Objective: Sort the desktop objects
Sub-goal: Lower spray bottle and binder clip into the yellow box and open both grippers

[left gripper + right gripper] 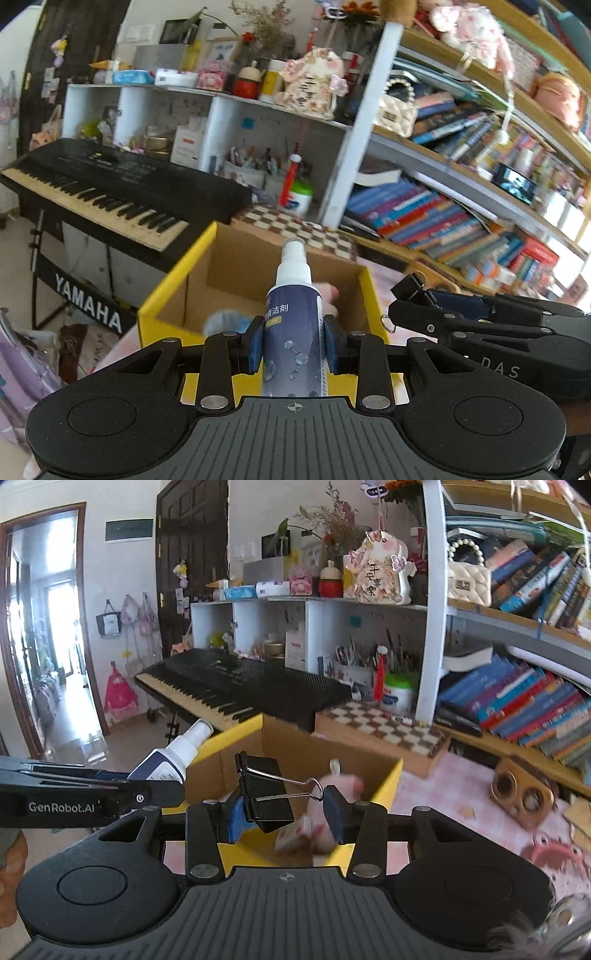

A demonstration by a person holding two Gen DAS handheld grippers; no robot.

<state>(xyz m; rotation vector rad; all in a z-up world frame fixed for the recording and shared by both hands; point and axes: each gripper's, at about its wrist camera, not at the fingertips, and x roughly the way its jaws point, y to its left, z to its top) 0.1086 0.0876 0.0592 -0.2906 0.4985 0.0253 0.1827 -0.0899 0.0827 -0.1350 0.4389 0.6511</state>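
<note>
the open cardboard box (236, 273) with yellow outer sides sits on the pink-patterned desk top (436, 794), right beside the black keyboard (236, 681); its floor is mostly hidden behind the grippers, and what lies inside is blurred, a pink soft thing (343, 786) and something pale blue (225, 321) that i can't name. one box, one spray bottle, one binder clip. the left gripper (293, 343) points slightly downward over the box's near wall, its two blue pads pressed on either side of the spray bottle (293, 314), which stands upright with its white nozzle up; the bottle's base is cut off behind the gripper body. the right gripper (284, 812) is just beside it at about the same height, also tilted a little down. its jaws are clamped on the black binder clip (264, 794): the left pad meets the clip's body, the right pad meets the wire handle loop, and the clip hangs tilted above the box's near edge.
</note>
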